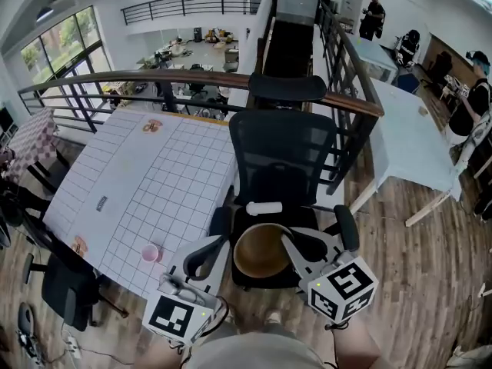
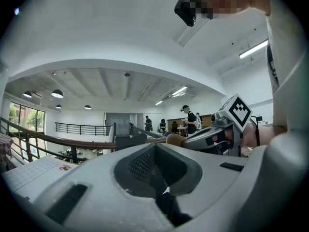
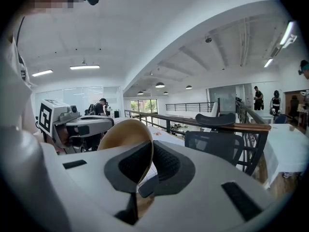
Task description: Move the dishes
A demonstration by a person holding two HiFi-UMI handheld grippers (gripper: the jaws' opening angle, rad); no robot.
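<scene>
Bowl, tan-brown, round, smooth-walled (image 1: 257,250): mouth up and tilted slightly, over the seat of the black mesh office chair (image 1: 283,148); whether it touches the seat cannot be told.

Right gripper (image 1: 288,244): jaws closed on the bowl's right-hand rim, one pad inside the wall, one outside. The bowl's body therefore lies to the left of these jaws.

Left gripper (image 1: 215,242): jaws together with nothing between them, just beside the bowl's left edge, apart from it.

Table, white grid-printed cloth (image 1: 165,167): left of the chair, beyond the left gripper. Small pink cup (image 1: 149,253) near its front edge.

Judgement: if the table is the destination, the carry runs leftward, and the pink cup stands near that path.
</scene>
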